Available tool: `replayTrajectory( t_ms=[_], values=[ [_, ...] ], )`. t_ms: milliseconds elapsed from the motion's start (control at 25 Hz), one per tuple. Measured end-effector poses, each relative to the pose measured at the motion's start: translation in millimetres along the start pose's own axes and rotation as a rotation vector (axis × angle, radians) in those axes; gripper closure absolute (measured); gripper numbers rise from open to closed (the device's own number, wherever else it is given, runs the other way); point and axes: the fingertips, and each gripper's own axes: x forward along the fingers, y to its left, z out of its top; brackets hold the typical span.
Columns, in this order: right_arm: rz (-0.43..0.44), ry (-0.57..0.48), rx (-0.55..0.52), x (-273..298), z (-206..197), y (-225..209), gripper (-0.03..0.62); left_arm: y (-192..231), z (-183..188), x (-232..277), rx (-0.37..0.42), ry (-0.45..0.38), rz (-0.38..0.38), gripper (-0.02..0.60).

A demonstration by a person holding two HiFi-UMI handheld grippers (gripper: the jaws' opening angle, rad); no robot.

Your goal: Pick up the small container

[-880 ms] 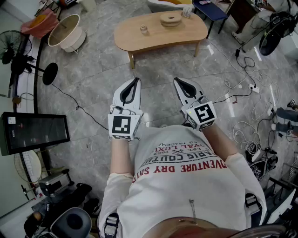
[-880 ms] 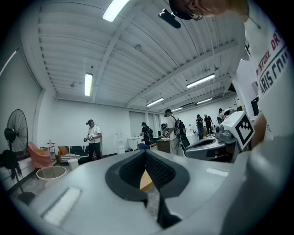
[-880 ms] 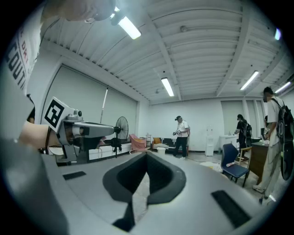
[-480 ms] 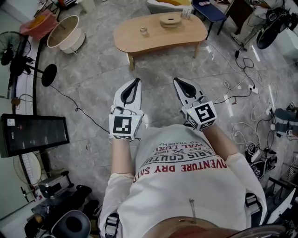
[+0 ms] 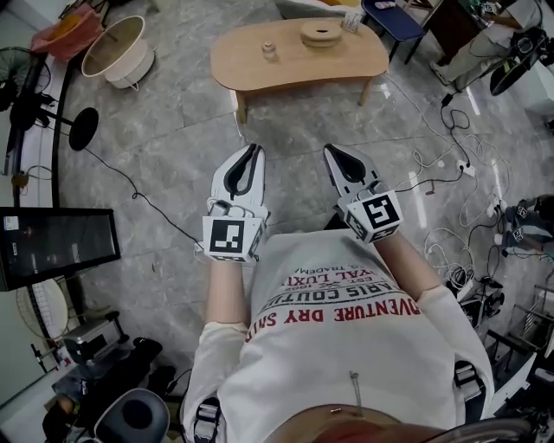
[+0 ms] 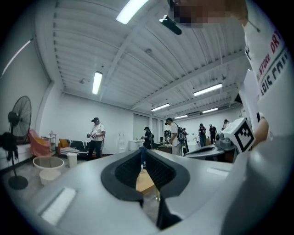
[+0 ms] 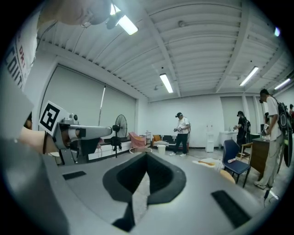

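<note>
Only the head view showed the small container (image 5: 269,52) on the worktop (image 5: 346,65), axis unclear; my left claw (image 5: 253,148) and right claw (image 5: 330,149) were clenched, empty.

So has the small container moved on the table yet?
No. The container stands on the same spot of the table, left of the wooden disc, as before; only the whole view has shifted slightly.

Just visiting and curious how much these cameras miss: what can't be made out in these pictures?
Small container: too small in the head view to tell its contents.
Wooden table: the left gripper view shows only a sliver; the left gripper itself hides the rest, container included.
Blue chair: cut off by the head view's top edge.
</note>
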Motion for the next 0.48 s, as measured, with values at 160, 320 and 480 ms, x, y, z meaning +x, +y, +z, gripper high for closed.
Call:
replayTrajectory(
  t_ms=[160, 320, 480],
  values=[
    [0.009, 0.026, 0.004, 11, -6, -11, 0.599, 12, -11, 11, -0.059, 0.023, 0.028, 0.404],
    [0.044, 0.043, 0.001, 30, -14, -27, 0.597, 20, -34, 32, 0.009, 0.107, 0.057, 0.336],
    [0.104, 0.045, -0.005, 61, -19, -57, 0.597, 35, -48, 68, -0.010, 0.156, 0.112, 0.322]
  ],
)
